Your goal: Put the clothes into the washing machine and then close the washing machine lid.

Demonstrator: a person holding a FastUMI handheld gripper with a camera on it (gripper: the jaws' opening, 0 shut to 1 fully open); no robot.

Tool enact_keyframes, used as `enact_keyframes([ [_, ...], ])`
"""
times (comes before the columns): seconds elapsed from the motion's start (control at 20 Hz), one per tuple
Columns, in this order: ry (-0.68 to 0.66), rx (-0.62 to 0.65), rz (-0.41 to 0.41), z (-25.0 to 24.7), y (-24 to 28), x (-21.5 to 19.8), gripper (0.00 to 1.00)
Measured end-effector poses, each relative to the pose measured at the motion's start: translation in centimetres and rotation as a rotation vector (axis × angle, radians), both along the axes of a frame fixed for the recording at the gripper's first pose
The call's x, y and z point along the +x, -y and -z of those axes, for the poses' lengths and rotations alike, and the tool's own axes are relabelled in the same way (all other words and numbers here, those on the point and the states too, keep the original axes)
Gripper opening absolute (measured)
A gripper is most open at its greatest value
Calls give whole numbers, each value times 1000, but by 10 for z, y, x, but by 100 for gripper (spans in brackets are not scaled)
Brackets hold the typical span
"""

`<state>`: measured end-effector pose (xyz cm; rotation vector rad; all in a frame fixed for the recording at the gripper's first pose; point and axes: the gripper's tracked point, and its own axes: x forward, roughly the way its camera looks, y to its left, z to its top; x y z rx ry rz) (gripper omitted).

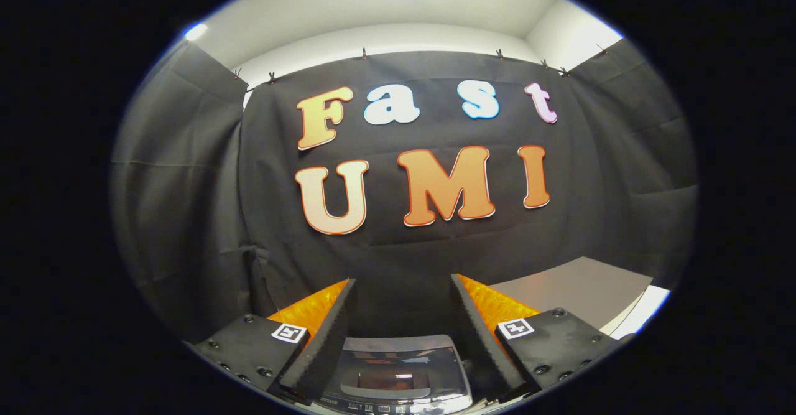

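Observation:
My gripper [404, 284] is open, its two fingers spread wide with nothing between them, held up and pointing at the booth's black cloth wall. Below and between the fingers lies the top of the washing machine [398, 374]: a grey, glossy lid with a dark window, lying flat, with a row of buttons along its near edge. I see no clothes.
A light grey table surface [578, 290] stretches beyond the right finger, ending at a pale edge on the right. The black cloth wall [205, 216] closes in the left, back and right sides.

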<state>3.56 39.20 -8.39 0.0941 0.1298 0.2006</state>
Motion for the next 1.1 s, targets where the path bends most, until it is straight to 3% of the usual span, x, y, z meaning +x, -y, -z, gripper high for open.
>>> enact_keyframes([
  [0.45,82,-74,49,-54,51,-49,96],
  [0.7,84,-88,85,-65,80,-56,96],
  [1.1,97,-112,70,-80,88,-66,96],
])
